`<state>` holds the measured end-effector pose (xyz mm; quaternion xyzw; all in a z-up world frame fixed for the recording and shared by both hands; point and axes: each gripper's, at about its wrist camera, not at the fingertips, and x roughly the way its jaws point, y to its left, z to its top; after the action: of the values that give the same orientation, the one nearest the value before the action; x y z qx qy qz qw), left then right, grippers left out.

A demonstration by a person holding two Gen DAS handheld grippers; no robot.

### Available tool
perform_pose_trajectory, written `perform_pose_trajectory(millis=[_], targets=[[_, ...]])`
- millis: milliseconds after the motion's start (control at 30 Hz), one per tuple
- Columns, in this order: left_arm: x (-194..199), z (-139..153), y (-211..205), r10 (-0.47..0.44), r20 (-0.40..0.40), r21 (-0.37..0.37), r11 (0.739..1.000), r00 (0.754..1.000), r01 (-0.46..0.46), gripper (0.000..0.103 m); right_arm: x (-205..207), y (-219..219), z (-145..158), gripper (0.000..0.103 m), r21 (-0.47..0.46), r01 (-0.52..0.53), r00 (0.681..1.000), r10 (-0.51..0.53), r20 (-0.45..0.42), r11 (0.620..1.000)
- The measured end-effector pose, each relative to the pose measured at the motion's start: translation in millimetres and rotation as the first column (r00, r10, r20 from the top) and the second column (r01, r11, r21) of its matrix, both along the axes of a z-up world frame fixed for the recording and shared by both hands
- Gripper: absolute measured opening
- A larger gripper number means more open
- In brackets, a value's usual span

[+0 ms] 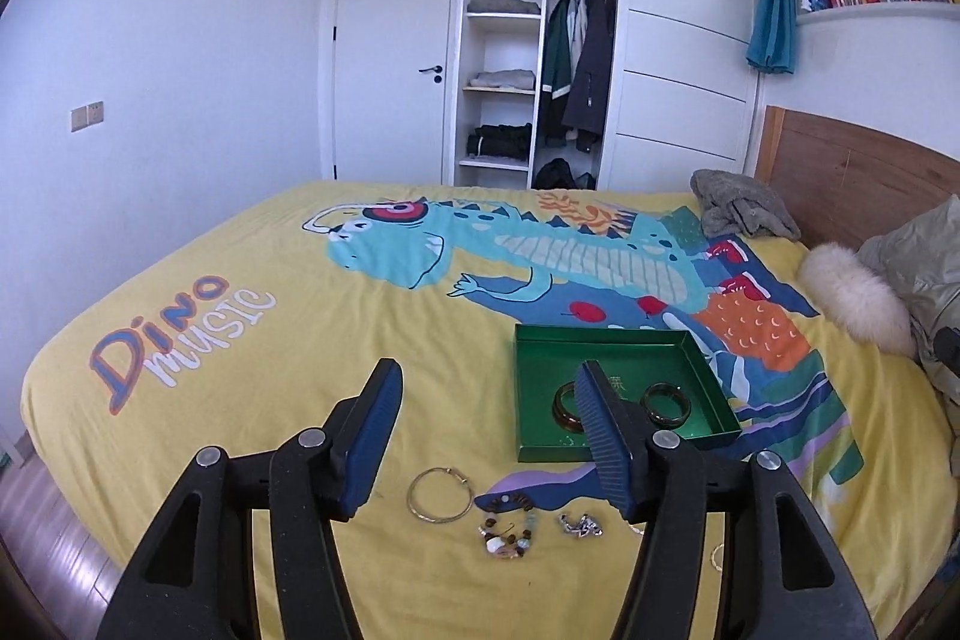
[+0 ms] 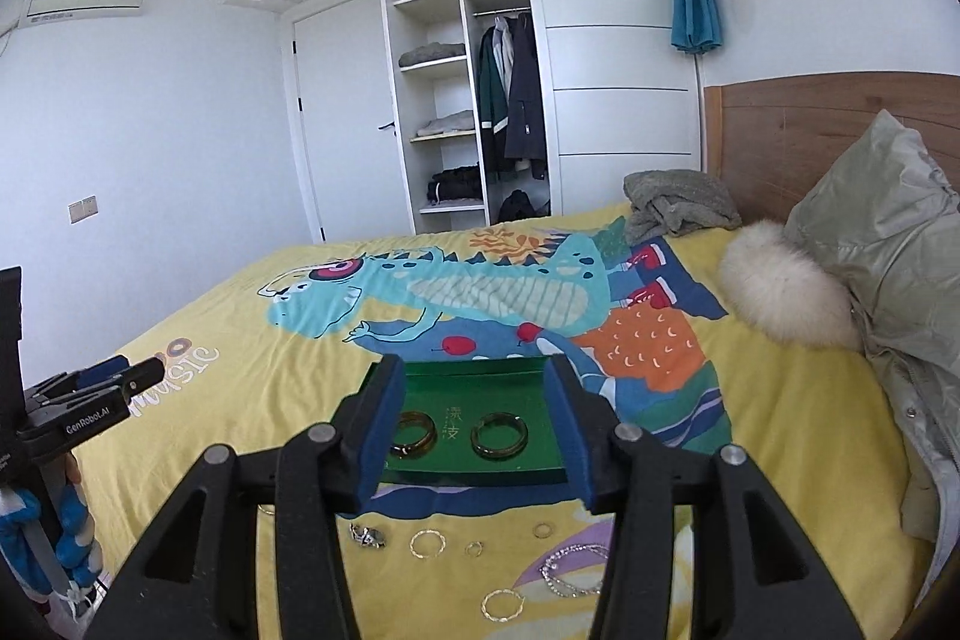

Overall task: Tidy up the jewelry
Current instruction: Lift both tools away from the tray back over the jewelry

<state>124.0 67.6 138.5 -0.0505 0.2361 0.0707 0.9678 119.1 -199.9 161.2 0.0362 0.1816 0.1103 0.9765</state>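
A green tray [image 1: 600, 340] [image 2: 480, 373] lies on the yellow bedspread and holds two dark bangles [image 1: 667, 403] [image 2: 499, 435]. My left gripper [image 1: 489, 382] is open and empty, above the bed near the tray's left front. In front of it lie a thin silver hoop [image 1: 440, 495], a beaded bracelet [image 1: 509, 531] and a small silver piece [image 1: 581, 525]. My right gripper [image 2: 474, 376] is open and empty, hovering before the tray. Below it lie several small rings [image 2: 427, 544], a silver piece [image 2: 367, 536] and a sparkly chain [image 2: 570, 574].
The bed [image 1: 252, 340] fills both views. A grey cloth [image 1: 741, 211], a fur-trimmed coat [image 2: 780, 289] and a wooden headboard [image 2: 810, 130] are at the right. An open wardrobe [image 1: 540, 40] stands behind. The left gripper [image 2: 84, 400] shows in the right wrist view.
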Motion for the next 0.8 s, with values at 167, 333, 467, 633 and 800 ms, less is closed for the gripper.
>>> perform_pose_trajectory(millis=[167,333,467,633,800], targets=[[-38,2,9,0.012,0.011,0.013,1.0,1.0,-0.012,0.059,-40,-14,-1,0.046,-0.01,-0.004,1.0,0.004,0.016,1.0],[-60,-8,9,-0.009,0.005,0.005,1.0,1.0,0.009,0.059,-67,-27,-11,0.046,-0.017,-0.012,1.0,0.012,0.01,1.0],[-66,-23,3,-0.04,-0.015,0.001,0.999,0.999,0.04,0.059,-81,-40,-23,0.046,-0.017,-0.01,1.0,0.01,0.0,1.0],[-67,-46,-1,-0.067,-0.044,-0.017,0.998,0.997,0.067,0.059,-88,-60,-36,0.046,0.01,0.011,1.0,-0.011,-0.019,1.0],[-63,-70,-3,-0.082,-0.078,-0.031,0.996,0.994,0.08,0.059,-81,-65,-56,0.046,0.003,-0.005,0.999,0.005,-0.048,1.0]])
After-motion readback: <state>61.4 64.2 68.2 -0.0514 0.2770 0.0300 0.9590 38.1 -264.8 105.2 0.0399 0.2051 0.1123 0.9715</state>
